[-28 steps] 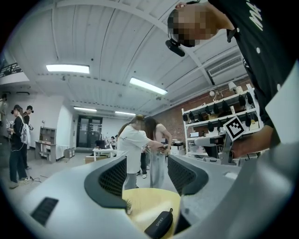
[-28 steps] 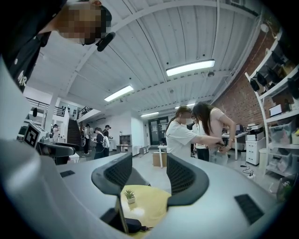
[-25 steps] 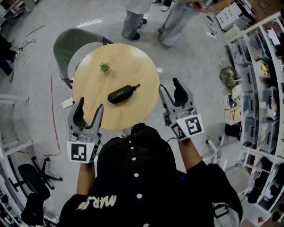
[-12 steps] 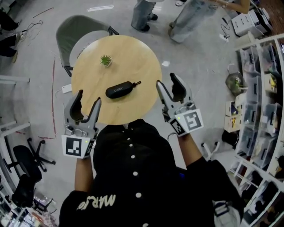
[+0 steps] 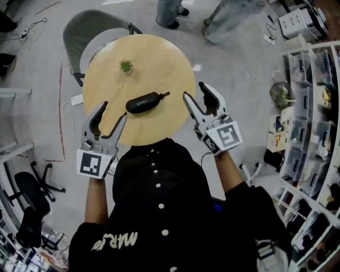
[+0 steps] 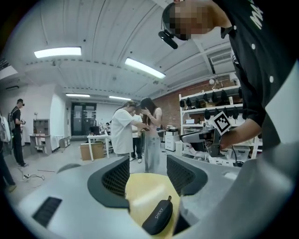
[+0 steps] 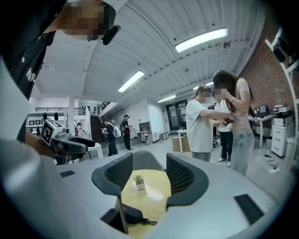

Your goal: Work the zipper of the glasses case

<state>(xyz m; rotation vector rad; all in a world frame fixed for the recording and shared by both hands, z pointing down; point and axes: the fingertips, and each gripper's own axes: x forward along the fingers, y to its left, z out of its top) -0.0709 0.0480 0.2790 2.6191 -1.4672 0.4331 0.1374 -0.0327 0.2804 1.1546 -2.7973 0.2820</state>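
A black zippered glasses case (image 5: 144, 102) lies near the middle of the round wooden table (image 5: 159, 58), its zipper pull pointing right. My left gripper (image 5: 109, 115) hovers open at the table's near left edge, below and left of the case, with nothing between its jaws. My right gripper (image 5: 197, 97) is open too, at the table's right edge, to the right of the case. In the left gripper view the case (image 6: 158, 217) shows low between the jaws of the left gripper (image 6: 147, 175). The right gripper view catches the case (image 7: 131, 215) at the lower left of the right gripper (image 7: 149, 175).
A small potted plant (image 5: 126, 66) stands on the table's far left part. A grey chair (image 5: 90, 33) is tucked behind the table. Two people (image 5: 197, 11) stand beyond it. Shelves with boxes (image 5: 308, 95) line the right side, and an office chair base (image 5: 34, 180) sits at the left.
Both grippers have moved forward toward the table and closer to the case. The case has not moved on the table; both grippers stayed open.
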